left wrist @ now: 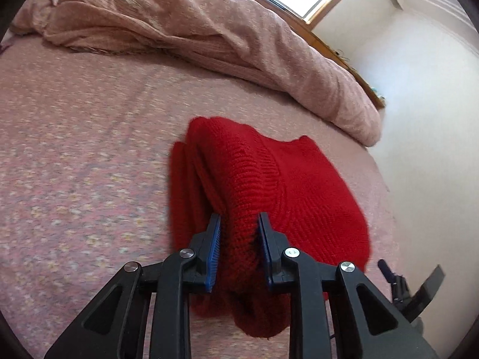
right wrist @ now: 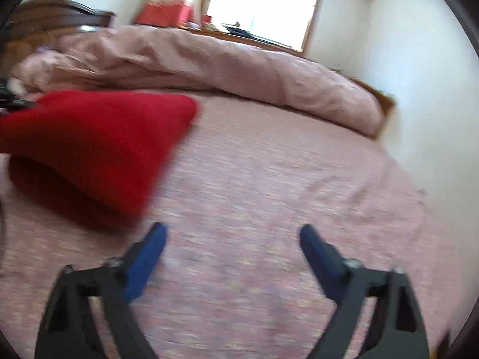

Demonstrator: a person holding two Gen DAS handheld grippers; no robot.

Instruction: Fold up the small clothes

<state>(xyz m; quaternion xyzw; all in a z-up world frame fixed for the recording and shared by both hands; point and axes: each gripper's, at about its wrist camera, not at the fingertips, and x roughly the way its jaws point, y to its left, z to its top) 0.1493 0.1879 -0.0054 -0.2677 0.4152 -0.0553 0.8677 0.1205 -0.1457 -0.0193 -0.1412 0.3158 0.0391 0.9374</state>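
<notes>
A red knitted garment [left wrist: 269, 185] lies partly folded on the pink bedsheet [left wrist: 89, 149]. My left gripper [left wrist: 239, 218] is shut on a bunched fold of it, which hangs between the blue pads and droops below them. In the right wrist view the red garment [right wrist: 95, 143] is at the left, lifted at one side, with the left gripper just showing at the far left edge. My right gripper [right wrist: 232, 230] is open and empty above the bare sheet [right wrist: 269, 194], to the right of the garment. The right gripper's tip shows in the left wrist view [left wrist: 410, 281] at the lower right.
A rumpled pink duvet [left wrist: 209, 30] lies along the far side of the bed, also in the right wrist view [right wrist: 239, 68]. A dark wooden headboard [right wrist: 57, 15] stands at the far left. White walls [right wrist: 419, 74] and a bright window [right wrist: 263, 9] lie beyond the bed's edge.
</notes>
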